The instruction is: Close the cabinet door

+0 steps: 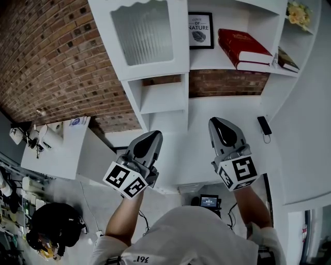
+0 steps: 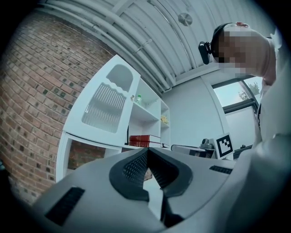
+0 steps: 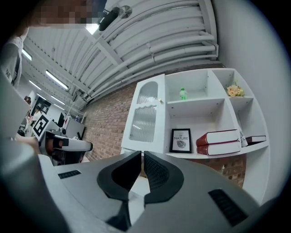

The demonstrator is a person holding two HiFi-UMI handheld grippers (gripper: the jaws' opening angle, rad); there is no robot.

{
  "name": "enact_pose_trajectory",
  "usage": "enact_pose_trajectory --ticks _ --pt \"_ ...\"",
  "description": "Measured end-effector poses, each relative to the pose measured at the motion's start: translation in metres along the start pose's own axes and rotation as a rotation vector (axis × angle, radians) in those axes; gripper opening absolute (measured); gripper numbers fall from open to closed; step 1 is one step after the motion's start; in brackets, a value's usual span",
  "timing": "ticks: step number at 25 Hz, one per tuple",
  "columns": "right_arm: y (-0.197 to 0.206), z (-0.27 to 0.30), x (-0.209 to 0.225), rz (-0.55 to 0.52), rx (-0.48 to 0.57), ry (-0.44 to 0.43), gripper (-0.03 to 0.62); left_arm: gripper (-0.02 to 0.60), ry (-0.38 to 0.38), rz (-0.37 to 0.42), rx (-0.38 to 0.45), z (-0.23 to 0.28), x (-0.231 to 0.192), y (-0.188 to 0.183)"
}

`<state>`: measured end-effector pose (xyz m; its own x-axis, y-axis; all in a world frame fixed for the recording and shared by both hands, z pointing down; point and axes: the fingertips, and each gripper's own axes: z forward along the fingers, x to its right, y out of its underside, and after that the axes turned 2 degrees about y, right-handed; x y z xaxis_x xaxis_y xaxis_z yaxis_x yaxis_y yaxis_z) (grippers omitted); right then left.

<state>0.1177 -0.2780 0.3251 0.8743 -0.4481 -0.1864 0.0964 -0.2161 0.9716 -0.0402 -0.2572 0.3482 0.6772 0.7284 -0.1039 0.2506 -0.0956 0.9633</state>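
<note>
Cabinet door [image 1: 142, 33]: white frame with a ribbed glass panel, at the upper left of the white cabinet [image 1: 173, 121]. It stands swung out from the front, not shut. Nothing touches it.

Open compartments just right of the door hold a framed print [image 1: 200, 30] and two red books [image 1: 243, 49] lying stacked on the same shelf. A small green bottle [image 3: 183, 93] stands on the shelf above. Yellow flowers [image 1: 296, 13] sit in the far right column. The brick wall [image 1: 51, 62] shows behind and left of the unit.

Left gripper [image 1: 154, 134]: held below the door, well apart from it. Jaws clenched, tips meeting, nothing between them.

Right gripper [image 1: 217, 122]: held below the book shelf, clear of the cabinet. Jaws drawn together to a thin slit, nothing between them.
</note>
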Motion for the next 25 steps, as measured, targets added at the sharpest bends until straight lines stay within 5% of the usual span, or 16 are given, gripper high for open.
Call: enact_pose_trajectory --ticks 25 --pt "0.065 -0.016 -0.023 0.085 -0.148 -0.007 0.032 0.008 -0.013 -0.149 -0.116 -0.029 0.011 0.069"
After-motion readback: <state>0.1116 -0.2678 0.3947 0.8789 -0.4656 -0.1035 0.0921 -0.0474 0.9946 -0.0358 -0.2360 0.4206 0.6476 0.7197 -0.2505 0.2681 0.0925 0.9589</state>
